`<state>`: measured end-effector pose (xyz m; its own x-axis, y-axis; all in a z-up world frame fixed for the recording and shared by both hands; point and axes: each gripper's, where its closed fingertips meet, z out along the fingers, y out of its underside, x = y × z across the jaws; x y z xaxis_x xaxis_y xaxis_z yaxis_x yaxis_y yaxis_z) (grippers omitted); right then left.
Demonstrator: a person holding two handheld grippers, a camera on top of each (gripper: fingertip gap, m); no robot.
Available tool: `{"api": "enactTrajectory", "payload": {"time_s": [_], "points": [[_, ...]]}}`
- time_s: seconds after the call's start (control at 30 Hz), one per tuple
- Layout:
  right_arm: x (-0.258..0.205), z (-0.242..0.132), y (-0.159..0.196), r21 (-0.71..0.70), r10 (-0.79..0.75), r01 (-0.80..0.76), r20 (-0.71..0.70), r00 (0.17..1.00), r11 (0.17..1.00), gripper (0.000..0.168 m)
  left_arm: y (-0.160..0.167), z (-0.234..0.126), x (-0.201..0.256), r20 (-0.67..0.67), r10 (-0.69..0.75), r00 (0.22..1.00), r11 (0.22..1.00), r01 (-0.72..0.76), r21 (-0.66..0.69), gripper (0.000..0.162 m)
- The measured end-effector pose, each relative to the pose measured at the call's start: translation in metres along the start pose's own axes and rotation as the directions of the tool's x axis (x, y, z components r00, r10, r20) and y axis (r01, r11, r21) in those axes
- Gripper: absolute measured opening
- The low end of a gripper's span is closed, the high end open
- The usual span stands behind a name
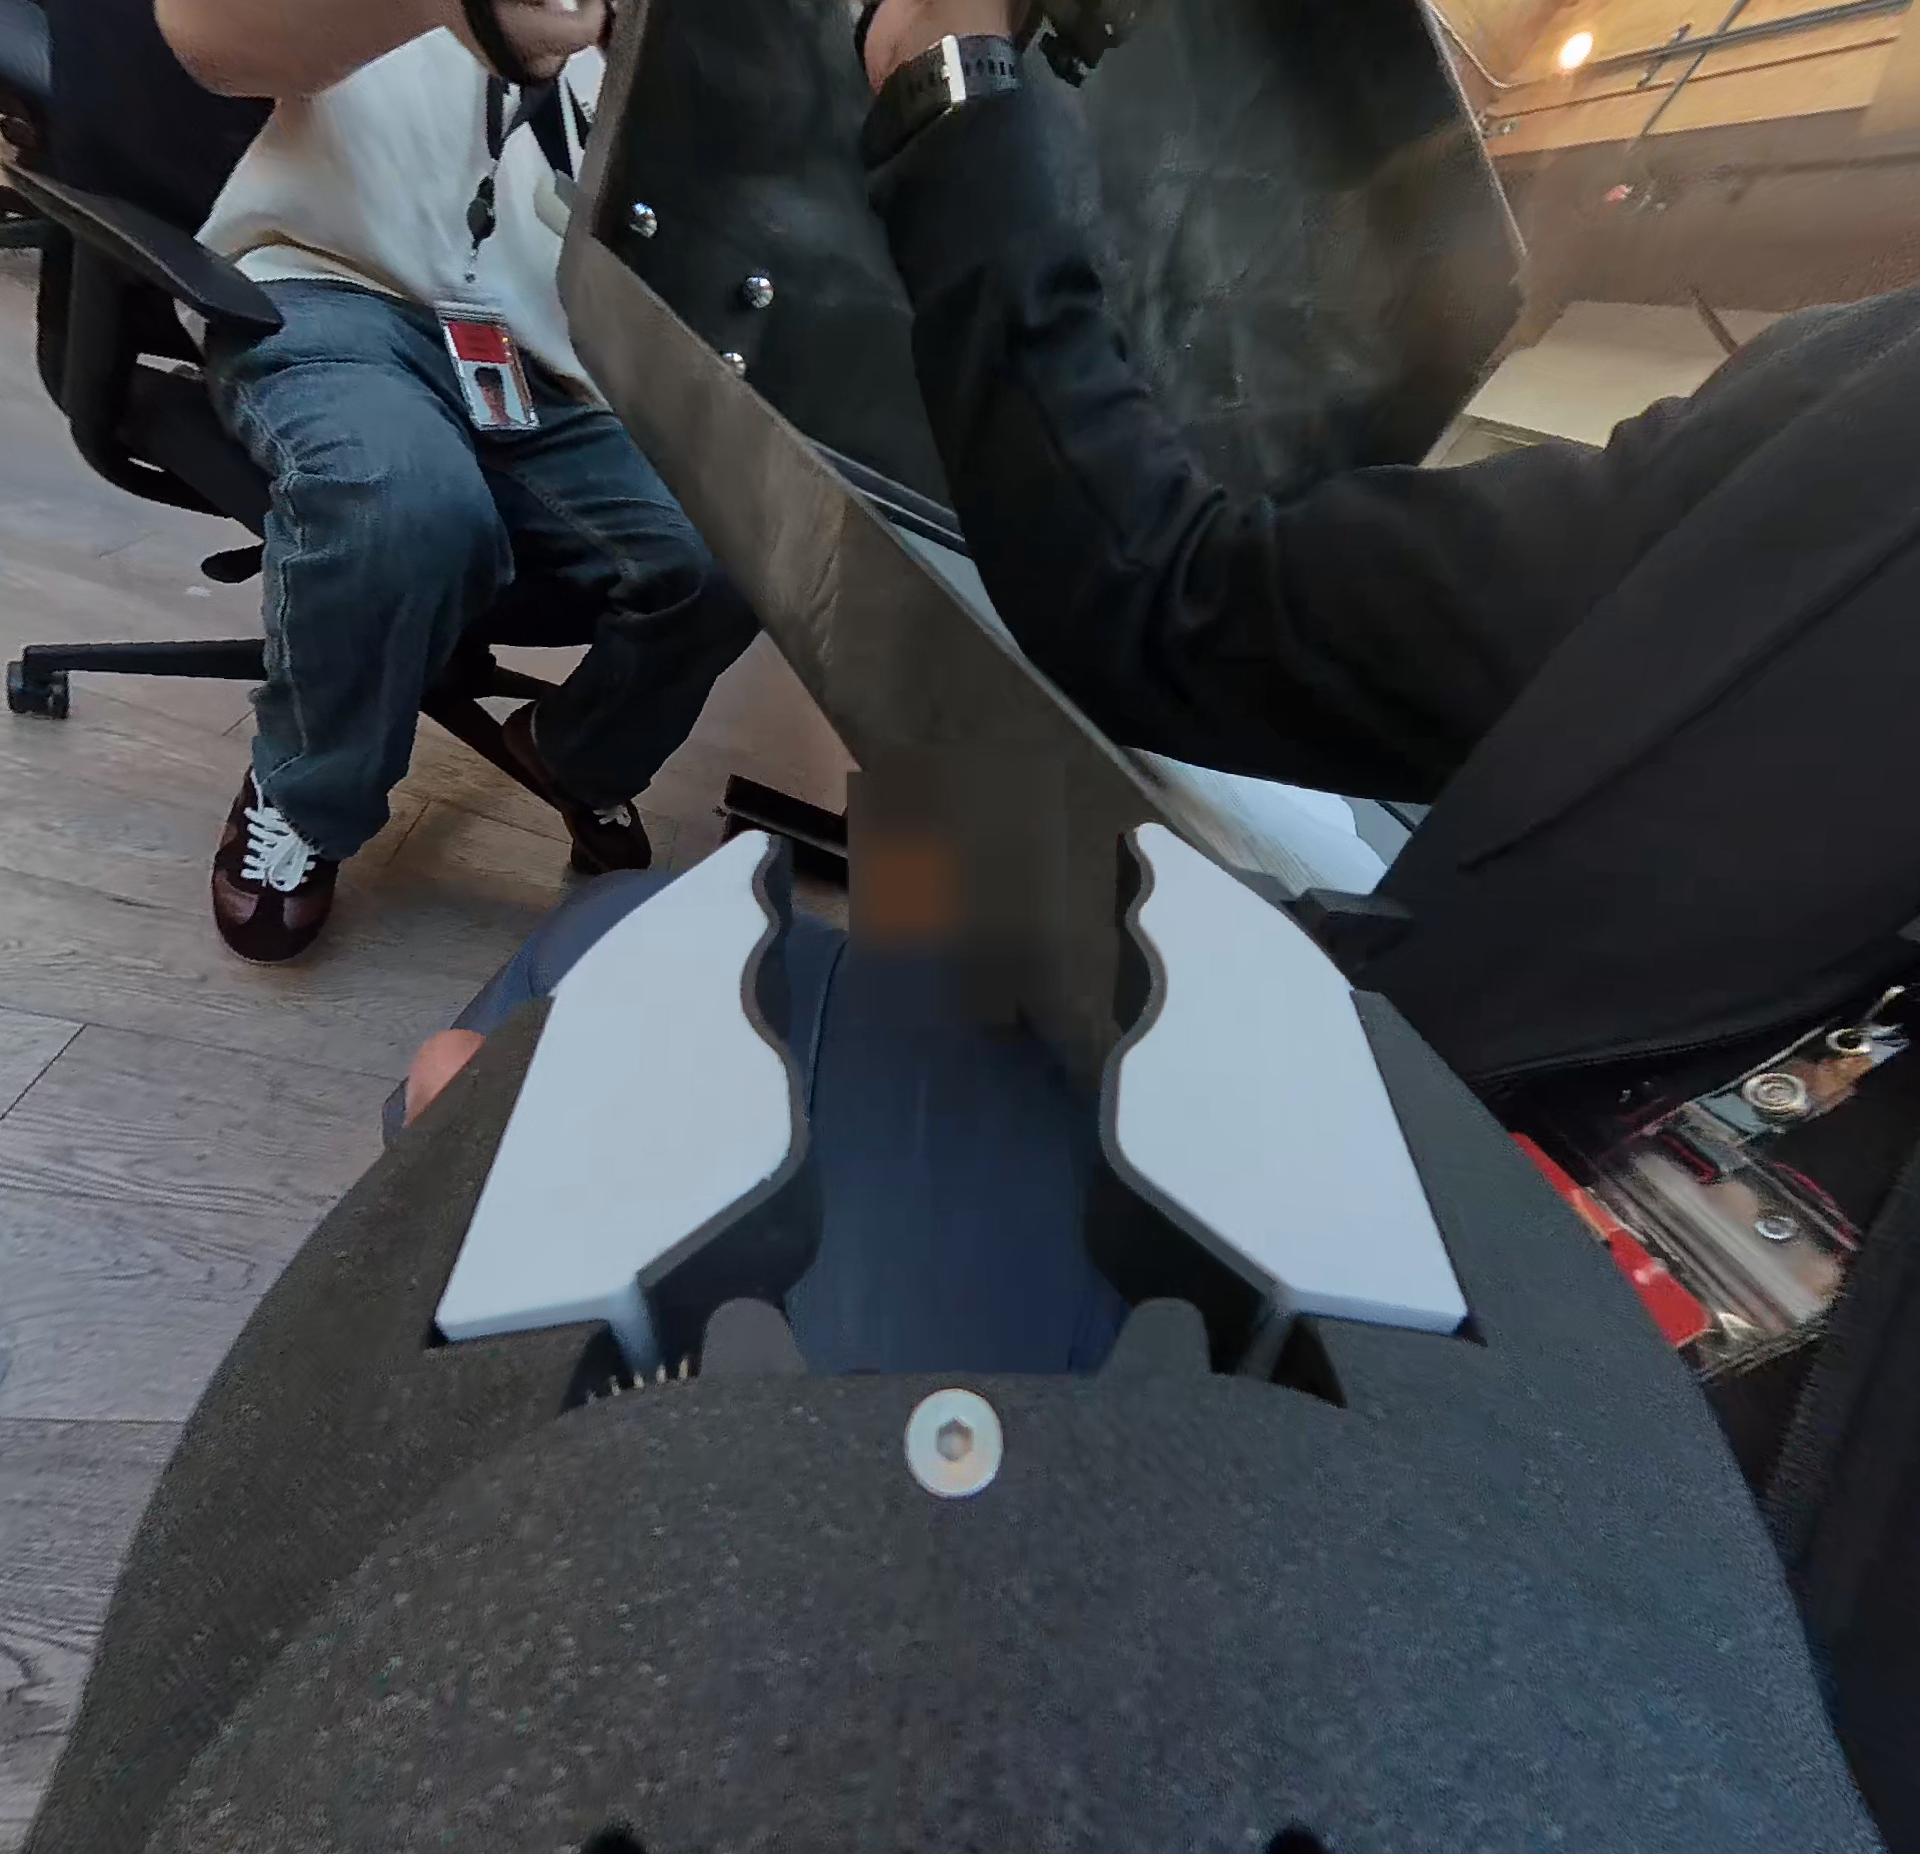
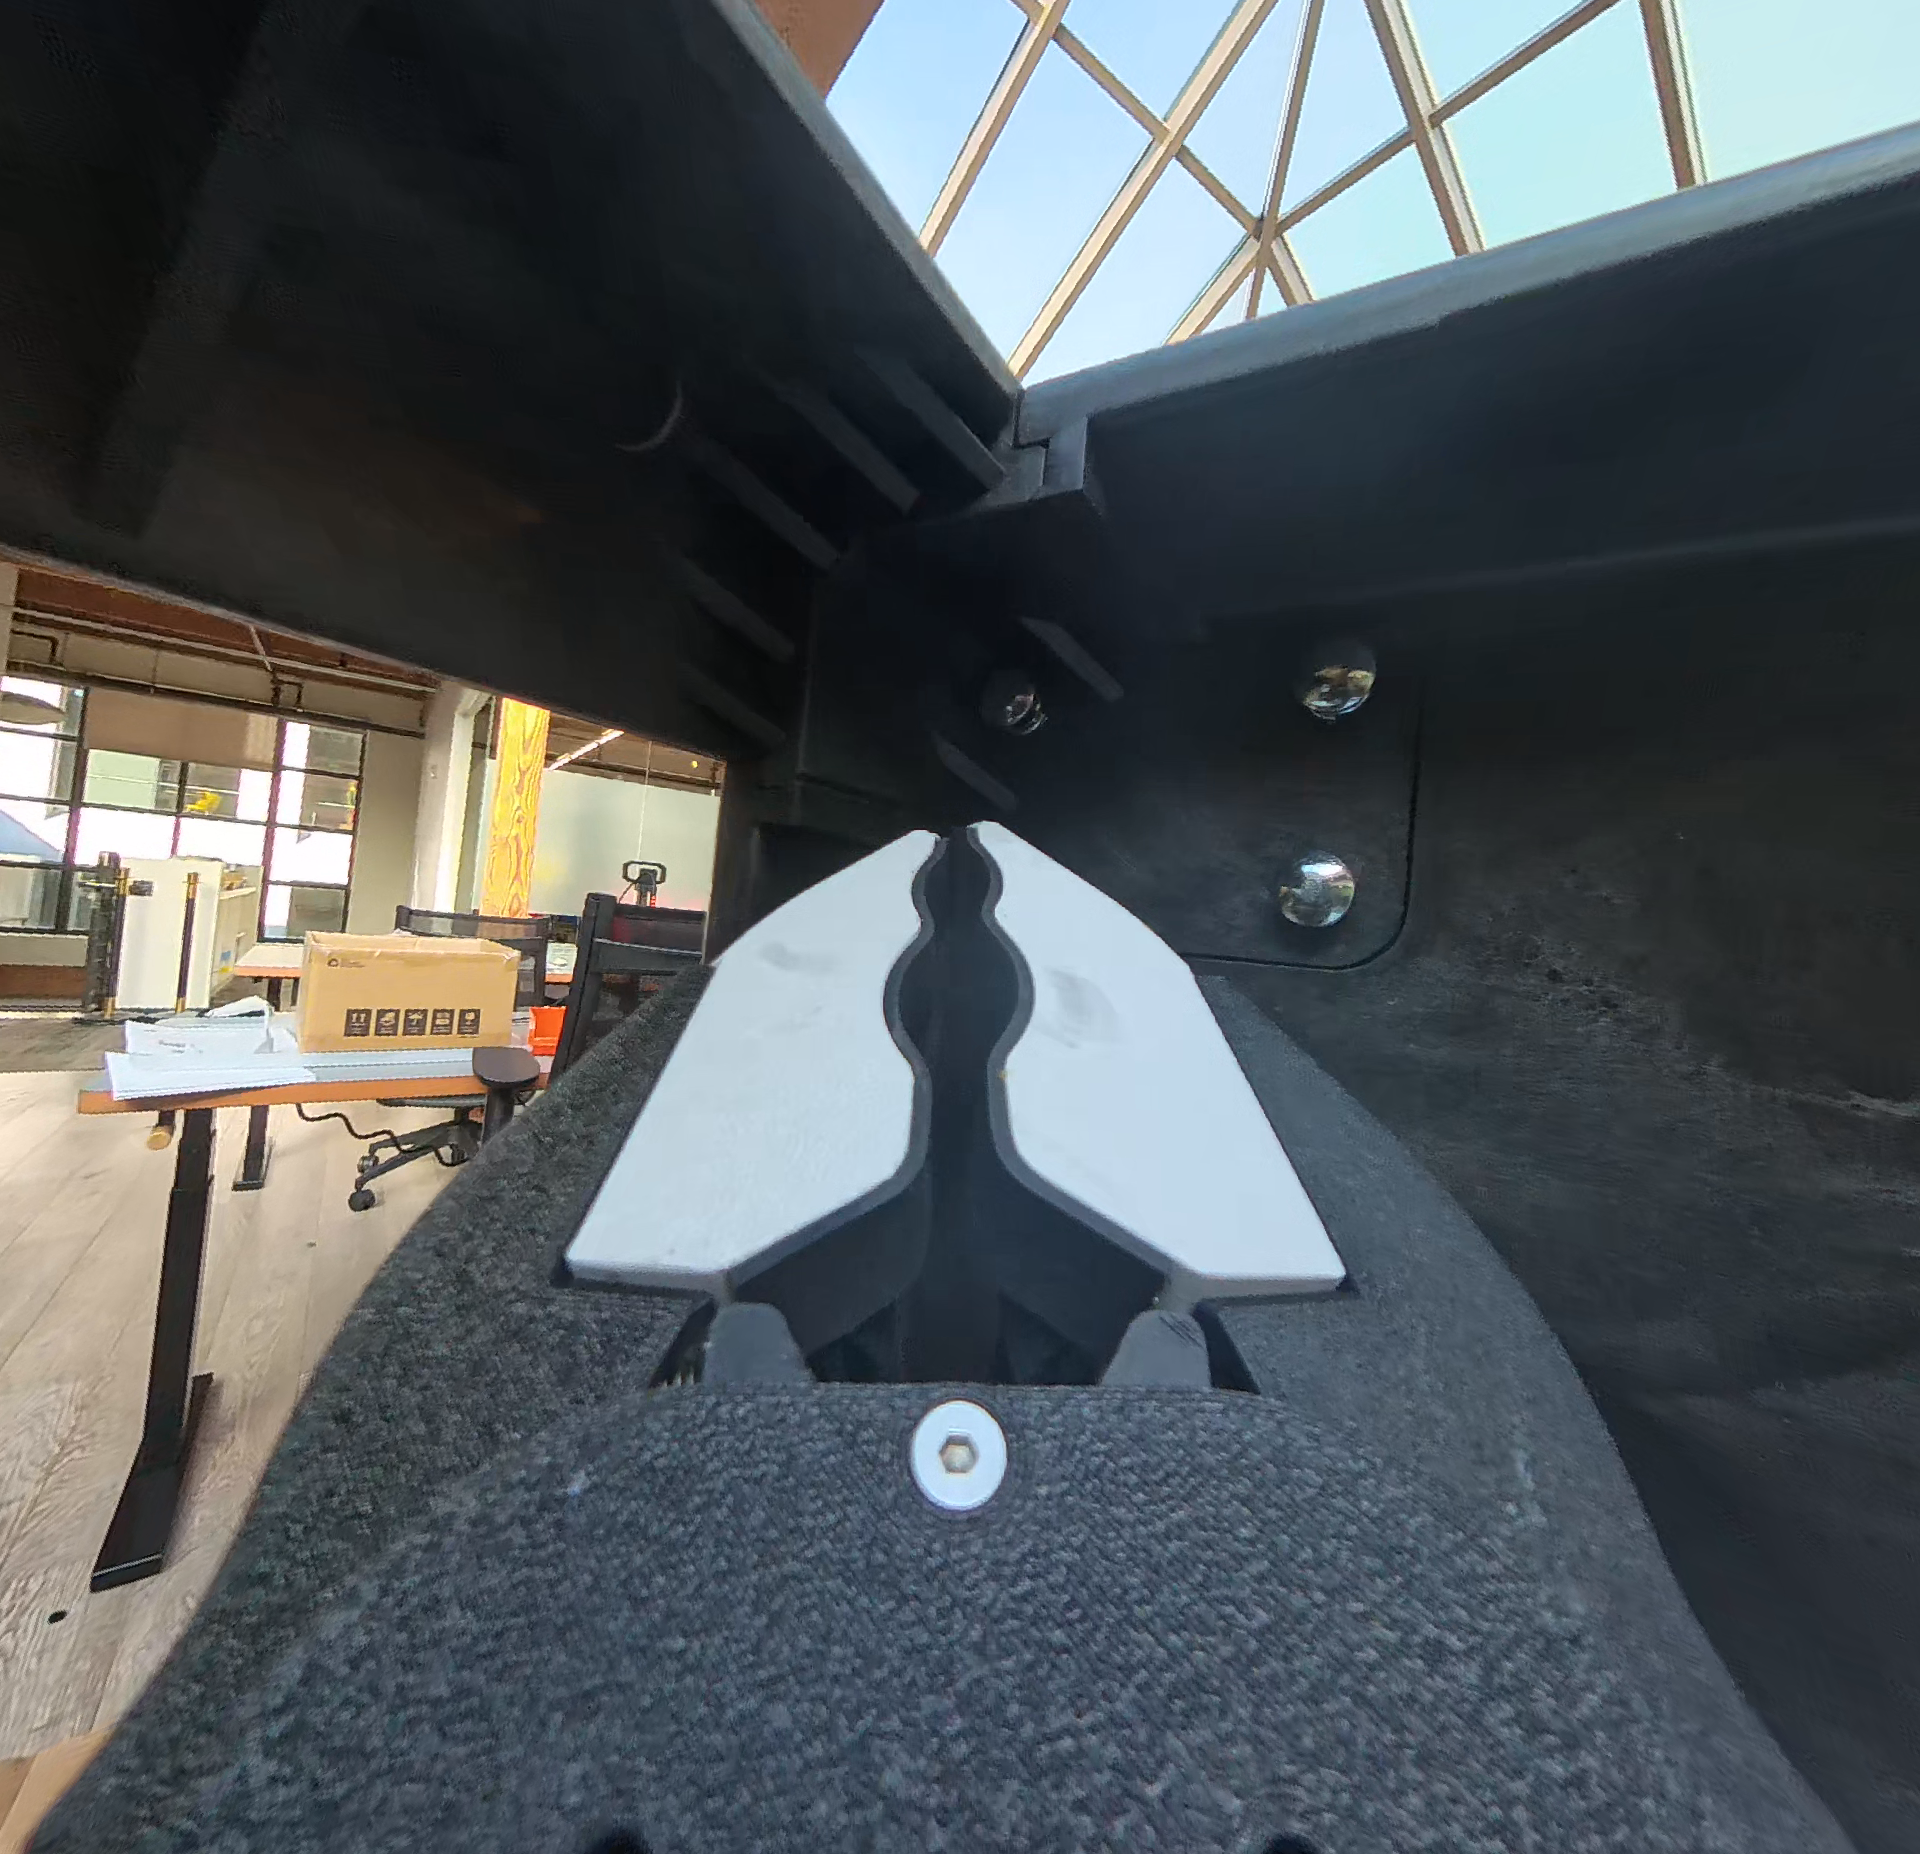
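My left tool stands released, its two pale, wavy-edged fingers well apart, with nothing gripped. Between them shows dark blue cloth, and the lower edge of a black panel slants down toward the gap; whether it touches the right finger I cannot tell. The panel is matt, stiff, studded with round shiny bolts. A black sleeve with a wristwatch reaches along it.

My right tool is clenched, tips almost meeting, nothing between them. It points up into a corner where two rough black panels join at a ribbed bracket with domed bolts.

To the left, a cardboard box and papers lie on a desk over pale wood floor.
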<state>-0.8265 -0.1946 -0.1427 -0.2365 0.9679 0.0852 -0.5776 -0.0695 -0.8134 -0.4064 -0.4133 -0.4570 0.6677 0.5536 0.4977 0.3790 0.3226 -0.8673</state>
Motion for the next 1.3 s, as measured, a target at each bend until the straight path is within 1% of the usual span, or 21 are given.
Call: {"api": "enactTrajectory", "payload": {"time_s": [0.07, 0.17, 0.3, 0.4, 0.47, 0.57, 0.67, 0.77, 0.8, 0.9, 1.03, 1.2, 1.3], "points": [[0.002, -0.001, -0.002, -0.002, -0.002, 0.002, -0.001, 1.000, 1.000, 0.000, -0.012, -0.002, 0.014, -0.035, 0.019, 0.999, 1.000, -0.019, -0.008, 0.062], [0.002, -0.002, -0.006, -0.008, -0.007, 0.007, 0.008, 1.000, 1.000, 0.000, -0.033, -0.007, 0.033, -0.071, 0.039, 0.997, 0.999, -0.038, 0.013, 0.063], [-0.006, -0.003, -0.008, -0.011, -0.007, 0.008, 0.034, 0.999, 1.000, 0.000, -0.047, -0.002, 0.053, -0.059, 0.054, 0.997, 0.998, -0.055, -0.020, 0.065], [-0.016, -0.002, -0.009, -0.016, -0.022, 0.023, 0.057, 0.998, 1.000, 0.000, -0.041, 0.007, 0.059, 0.006, 0.055, 0.998, 0.995, -0.054, -0.083, 0.066], [-0.021, -0.001, -0.005, -0.037, -0.035, 0.037, 0.068, 0.997, 0.999, 0.000, -0.031, 0.013, 0.056, 0.065, 0.018, 0.998, 0.991, -0.009, -0.135, 0.066], [-0.022, 0.002, 0.004, -0.074, -0.052, 0.057, 0.071, 0.996, 0.996, 0.000, -0.017, 0.022, 0.056, 0.115, -0.040, 0.993, 0.982, 0.060, -0.179, 0.065], [-0.020, 0.003, 0.010, -0.093, -0.063, 0.069, 0.067, 0.996, 0.993, 0.000, 0.002, 0.029, 0.046, 0.205, -0.029, 0.978, 0.960, 0.085, -0.268, 0.061], [-0.018, 0.003, 0.014, -0.106, -0.078, 0.085, 0.063, 0.995, 0.991, 0.000, 0.018, 0.033, 0.040, 0.266, -0.003, 0.964, 0.935, 0.097, -0.341, 0.059], [-0.018, 0.004, 0.015, -0.108, -0.084, 0.091, 0.061, 0.995, 0.990, 0.000, 0.018, 0.035, 0.041, 0.269, -0.011, 0.963, 0.935, 0.105, -0.338, 0.061], [-0.018, 0.004, 0.018, -0.111, -0.102, 0.108, 0.061, 0.993, 0.988, 0.000, 0.018, 0.035, 0.040, 0.288, -0.050, 0.956, 0.935, 0.146, -0.324, 0.060], [-0.018, 0.005, 0.021, -0.118, -0.124, 0.130, 0.058, 0.991, 0.984, 0.000, 0.019, 0.033, 0.039, 0.330, -0.067, 0.941, 0.922, 0.184, -0.339, 0.058], [-0.015, 0.006, 0.026, -0.138, -0.162, 0.167, 0.043, 0.986, 0.976, 0.000, 0.012, 0.030, 0.037, 0.404, -0.059, 0.913, 0.894, 0.228, -0.385, 0.045], [-0.014, 0.007, 0.026, -0.146, -0.176, 0.180, 0.041, 0.983, 0.973, 0.000, 0.012, 0.032, 0.034, 0.427, -0.020, 0.904, 0.862, 0.232, -0.451, 0.040]]}}
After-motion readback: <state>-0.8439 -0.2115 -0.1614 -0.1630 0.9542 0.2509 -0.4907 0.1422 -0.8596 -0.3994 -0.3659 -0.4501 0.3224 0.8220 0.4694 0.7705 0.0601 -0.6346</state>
